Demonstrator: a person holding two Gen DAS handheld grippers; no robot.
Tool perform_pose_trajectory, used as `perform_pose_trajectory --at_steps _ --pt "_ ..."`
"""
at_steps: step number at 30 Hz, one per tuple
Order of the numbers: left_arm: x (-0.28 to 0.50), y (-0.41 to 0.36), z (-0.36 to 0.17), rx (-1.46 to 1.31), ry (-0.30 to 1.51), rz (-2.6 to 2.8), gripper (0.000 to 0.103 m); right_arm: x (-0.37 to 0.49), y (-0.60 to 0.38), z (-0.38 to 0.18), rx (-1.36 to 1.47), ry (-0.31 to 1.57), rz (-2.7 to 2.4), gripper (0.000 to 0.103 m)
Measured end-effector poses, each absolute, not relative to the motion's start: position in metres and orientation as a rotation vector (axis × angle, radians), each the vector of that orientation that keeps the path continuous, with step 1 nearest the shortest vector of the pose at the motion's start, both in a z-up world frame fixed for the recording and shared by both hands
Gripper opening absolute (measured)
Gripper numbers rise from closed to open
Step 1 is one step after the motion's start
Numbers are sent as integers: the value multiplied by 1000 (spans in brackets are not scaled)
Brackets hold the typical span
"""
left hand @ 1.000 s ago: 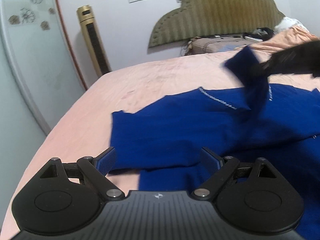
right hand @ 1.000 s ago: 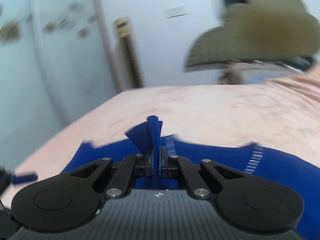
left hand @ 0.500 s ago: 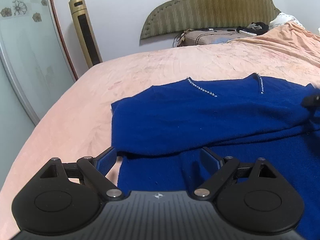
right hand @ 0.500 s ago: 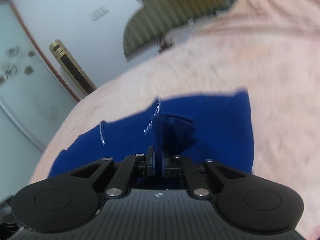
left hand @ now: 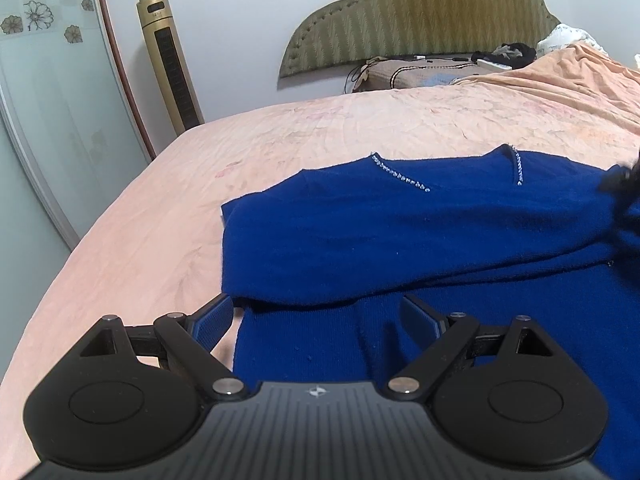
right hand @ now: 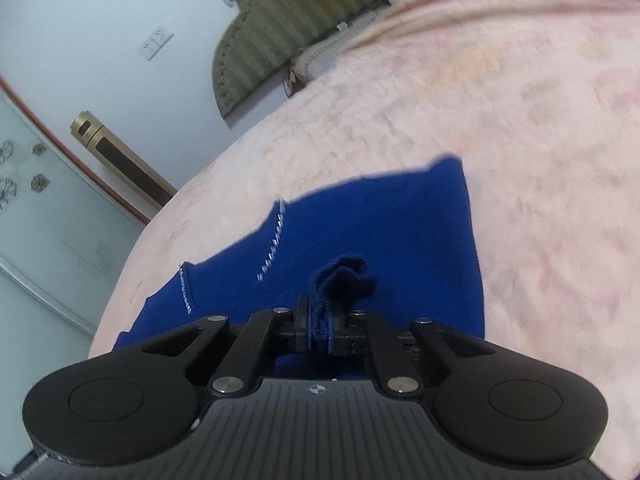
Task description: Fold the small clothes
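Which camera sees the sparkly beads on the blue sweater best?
The left wrist view: both rows of sparkly beads on the blue sweater show sharp and unblocked. The right wrist view shows them too, but tilted, smaller and a little blurred.

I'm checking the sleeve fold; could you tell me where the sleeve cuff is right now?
In the right wrist view, the sleeve cuff is pinched in the right gripper, above the blue sweater on the bed.
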State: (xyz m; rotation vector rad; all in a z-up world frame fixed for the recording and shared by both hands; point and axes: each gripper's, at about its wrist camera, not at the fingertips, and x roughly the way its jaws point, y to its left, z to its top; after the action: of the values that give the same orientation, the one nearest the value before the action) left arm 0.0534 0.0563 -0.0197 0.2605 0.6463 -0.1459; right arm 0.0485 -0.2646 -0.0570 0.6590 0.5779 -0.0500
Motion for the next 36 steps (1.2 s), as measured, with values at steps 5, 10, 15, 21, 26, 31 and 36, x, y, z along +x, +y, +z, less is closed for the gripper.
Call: perform_pose_trajectory --at_steps 5,10,15,21,26,31,36 --pt "53 55 -19 261 640 -150 91 51 -266 -29 507 438 -44 10" --pt "53 54 -21 255 655 -155 91 55 -268 -51 515 564 -104 10" --pt "52 50 -19 275 649 -168 91 49 -277 -53 534 547 -138 10" --pt "53 45 -22 257 671 -184 91 54 -278 -64 540 607 -165 29" --pt "52 41 -24 277 676 -180 91 37 -269 -54 439 556 -254 39" --pt "53 39 -26 269 696 -177 91 40 -229 -49 174 599 -134 53" --pt "51 36 -29 280 707 -169 91 52 -223 -66 157 698 -163 58"
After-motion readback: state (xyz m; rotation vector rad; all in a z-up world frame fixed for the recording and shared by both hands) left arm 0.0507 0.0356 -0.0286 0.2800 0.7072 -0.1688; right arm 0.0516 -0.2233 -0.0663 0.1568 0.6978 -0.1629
